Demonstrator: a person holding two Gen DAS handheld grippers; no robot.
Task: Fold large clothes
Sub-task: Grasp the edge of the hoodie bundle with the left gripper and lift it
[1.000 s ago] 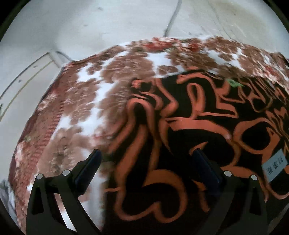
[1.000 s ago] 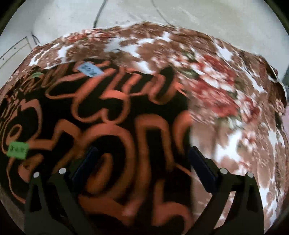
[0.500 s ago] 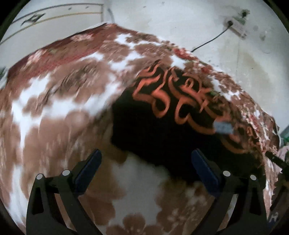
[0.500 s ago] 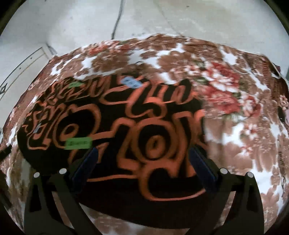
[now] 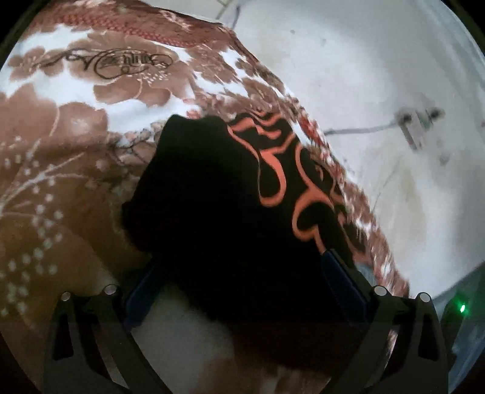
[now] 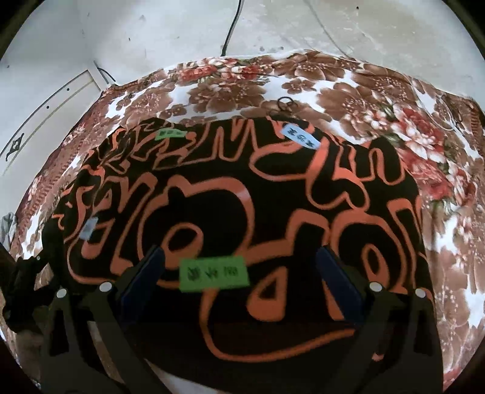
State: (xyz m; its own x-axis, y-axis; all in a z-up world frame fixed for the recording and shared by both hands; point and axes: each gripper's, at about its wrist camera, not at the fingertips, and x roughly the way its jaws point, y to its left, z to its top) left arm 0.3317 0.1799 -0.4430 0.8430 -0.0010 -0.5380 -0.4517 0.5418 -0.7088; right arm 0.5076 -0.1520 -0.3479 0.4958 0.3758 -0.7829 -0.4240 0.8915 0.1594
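Observation:
A black garment with orange swirl lettering [image 6: 242, 212] lies flat on a brown and white floral blanket [image 6: 363, 97]. Green and blue labels sit on it, one green label [image 6: 213, 274] between my right fingers. My right gripper [image 6: 239, 269] hovers open above the garment's near part. In the left wrist view the same garment [image 5: 230, 218] shows its plain black left end, bunched at the edge. My left gripper [image 5: 242, 272] stands open over that end, nothing held.
The blanket [image 5: 60, 136] covers a raised surface with pale floor beyond it. A power strip with cable [image 5: 415, 124] lies on the floor to the right in the left wrist view. A dark cable [image 6: 230, 27] runs across the floor behind the blanket.
My left gripper swung left and turned, from over the garment's patterned middle to its black left end. My right gripper pulled back, so more of the garment shows.

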